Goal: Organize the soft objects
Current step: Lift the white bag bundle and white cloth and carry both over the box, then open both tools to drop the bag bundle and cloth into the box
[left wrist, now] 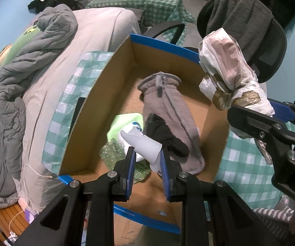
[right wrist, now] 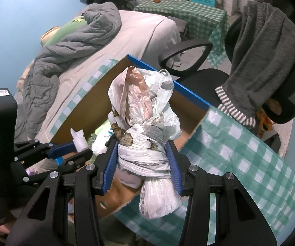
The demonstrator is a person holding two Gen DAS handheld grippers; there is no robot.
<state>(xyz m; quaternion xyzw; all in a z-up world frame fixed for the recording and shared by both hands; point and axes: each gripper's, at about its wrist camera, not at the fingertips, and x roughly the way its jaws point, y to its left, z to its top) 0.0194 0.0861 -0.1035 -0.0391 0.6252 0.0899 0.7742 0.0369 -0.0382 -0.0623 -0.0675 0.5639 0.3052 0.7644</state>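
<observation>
1. Between the blue pads of the left gripper (left wrist: 148,160), a rolled white paper piece (left wrist: 145,144) is clamped, poking out ahead of the fingertips.
2. Below and ahead of that gripper sits an open cardboard box (left wrist: 106,94) with blue-taped edges.
3. Inside the box, just past the paper, lie a grey fleece garment (left wrist: 168,106), a black cloth (left wrist: 165,137) and pale green items (left wrist: 124,121).
4. The right gripper (right wrist: 142,160) squeezes a knotted bundle of plastic bags (right wrist: 145,102), which stands up between its pads.
5. To its left, the left gripper appears side-on.
6. Far right of both, a grey towel (right wrist: 264,57) drapes over a chair (right wrist: 291,94).
</observation>
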